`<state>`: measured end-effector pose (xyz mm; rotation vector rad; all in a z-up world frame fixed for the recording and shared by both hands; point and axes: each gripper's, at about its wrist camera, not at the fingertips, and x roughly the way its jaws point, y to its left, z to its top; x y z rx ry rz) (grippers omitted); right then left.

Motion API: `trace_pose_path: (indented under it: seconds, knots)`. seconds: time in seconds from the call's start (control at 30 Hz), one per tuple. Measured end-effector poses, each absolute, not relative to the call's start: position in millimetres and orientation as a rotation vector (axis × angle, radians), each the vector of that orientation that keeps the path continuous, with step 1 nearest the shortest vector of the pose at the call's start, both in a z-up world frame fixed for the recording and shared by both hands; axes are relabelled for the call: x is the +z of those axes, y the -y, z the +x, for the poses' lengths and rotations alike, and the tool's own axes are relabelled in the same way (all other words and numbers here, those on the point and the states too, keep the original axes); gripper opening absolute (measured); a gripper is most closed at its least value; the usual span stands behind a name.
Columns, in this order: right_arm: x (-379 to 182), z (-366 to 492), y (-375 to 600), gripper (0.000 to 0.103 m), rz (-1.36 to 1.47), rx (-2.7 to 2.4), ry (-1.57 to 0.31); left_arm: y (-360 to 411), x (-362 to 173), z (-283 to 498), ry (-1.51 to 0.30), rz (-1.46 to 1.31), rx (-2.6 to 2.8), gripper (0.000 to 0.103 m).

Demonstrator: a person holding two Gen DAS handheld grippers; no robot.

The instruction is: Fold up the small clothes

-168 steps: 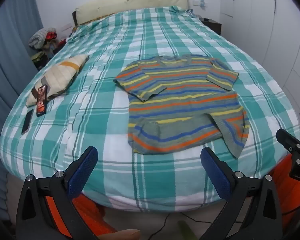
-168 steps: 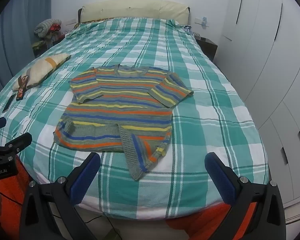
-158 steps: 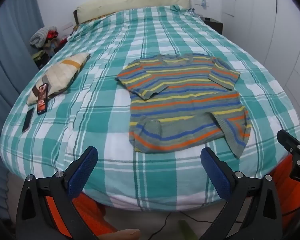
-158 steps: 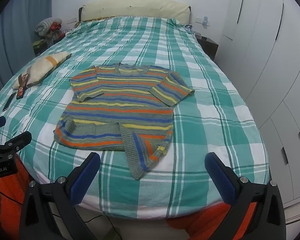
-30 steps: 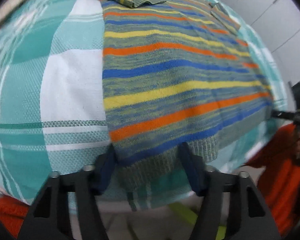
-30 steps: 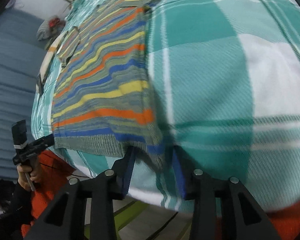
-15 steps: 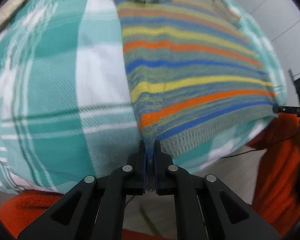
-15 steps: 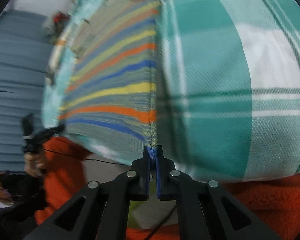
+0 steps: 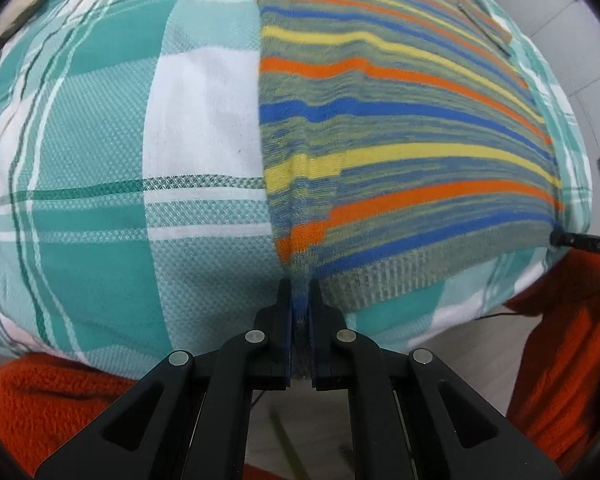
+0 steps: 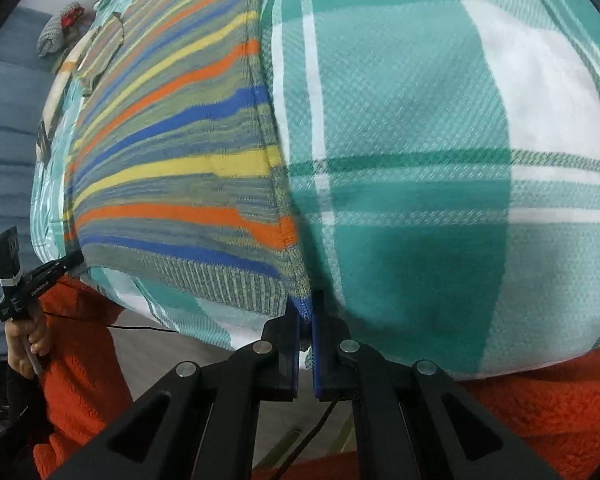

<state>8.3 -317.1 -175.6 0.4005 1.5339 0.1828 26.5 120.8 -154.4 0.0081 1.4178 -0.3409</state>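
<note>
Both tongs are clamped tight now, the left tongs [image 9: 299, 300] pinching one bottom corner of the striped sweater [image 9: 400, 128] and the right tongs [image 10: 306, 312] the other, the sweater lying spread flat at the near edge of the checked bed [image 9: 100, 152].

Striped sweater [image 9: 400, 128] lies flat on the bed (hem corners pinched).

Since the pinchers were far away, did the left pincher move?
Yes. The left gripper came down to the striped sweater on the checked bedspread and now pinches its hem corner.
</note>
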Motion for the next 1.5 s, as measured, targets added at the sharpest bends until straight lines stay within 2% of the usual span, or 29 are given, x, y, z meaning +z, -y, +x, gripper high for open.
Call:
trace_pose_path:
  seconds: [0.17,0.33,0.47,0.57,0.6,0.63,0.67,0.7,0.73,0.77,0.8,0.87,0.93,1.13,1.23,1.3,1.43,1.5]
  knots:
    - [-153.7,0.6,315.1,0.004,0.344,0.205,-1.521,-126.8,-129.4,17.5,-1.388,0.028,-0.385,0.004]
    - [-169.3,10.3,309.8,0.004,0.298,0.173,-1.546,-101.4,-172.9,37.0,-1.455,0.087,-0.325,0.004]
    - [-188.3,15.7,311.5,0.004,0.322,0.137,-1.551,-92.5,-173.1,42.6,-1.45,0.09,-0.296,0.004]
    - [-186.6,13.2,314.0,0.004,0.334,0.133,-1.534,-94.1,-170.4,41.3,-1.435,0.063,-0.277,0.011]
    - [-186.4,12.4,315.5,0.004,0.343,0.13,-1.53,-94.9,-168.3,40.9,-1.436,0.049,-0.27,0.019]
    - [-186.1,11.5,317.7,0.005,0.351,0.12,-1.532,-96.3,-166.0,39.6,-1.443,0.043,-0.256,0.038]
    - [-185.4,9.2,322.4,0.014,0.358,0.111,-1.538,-96.9,-163.0,38.5,-1.448,0.049,-0.236,0.05]
    - [-184.1,7.7,324.0,0.028,0.365,0.104,-1.541,-97.4,-159.4,36.8,-1.444,0.065,-0.211,0.07]
    - [-181.4,4.2,327.8,0.036,0.366,0.091,-1.547,-99.1,-152.4,33.9,-1.423,0.088,-0.184,0.074]
    - [-177.4,0.3,331.3,0.046,0.362,0.077,-1.545,-101.3,-145.4,30.5,-1.401,0.107,-0.167,0.074]
    - [-169.7,-5.9,335.2,0.048,0.357,0.065,-1.539,-102.0,-136.0,28.6,-1.376,0.126,-0.147,0.074]
    - [-155.5,-11.4,344.9,0.048,0.323,0.032,-1.514,-104.1,-112.3,27.4,-1.306,0.139,-0.103,0.074]
    - [-136.5,-12.8,353.0,0.048,0.262,-0.022,-1.458,-102.9,-84.3,34.6,-1.223,0.115,-0.092,0.082]
    - [-65.4,33.3,339.0,0.048,0.129,-0.023,-1.156,-78.9,-36.0,68.5,-1.001,0.052,-0.182,0.094]
    - [-53.4,61.0,295.2,0.054,0.121,0.099,-1.031,-41.9,-53.5,93.4,-0.973,0.058,-0.209,0.095]
    - [-65.0,71.8,264.2,0.054,0.117,0.176,-1.011,-24.3,-77.6,97.0,-1.008,0.072,-0.209,0.095]
    - [-131.2,72.1,231.5,0.054,0.068,0.235,-1.17,-11.5,-137.0,77.5,-1.159,0.22,-0.188,0.095]
    - [-156.2,57.6,229.4,0.054,0.023,0.23,-1.248,-19.9,-146.8,51.5,-1.161,0.274,-0.197,0.096]
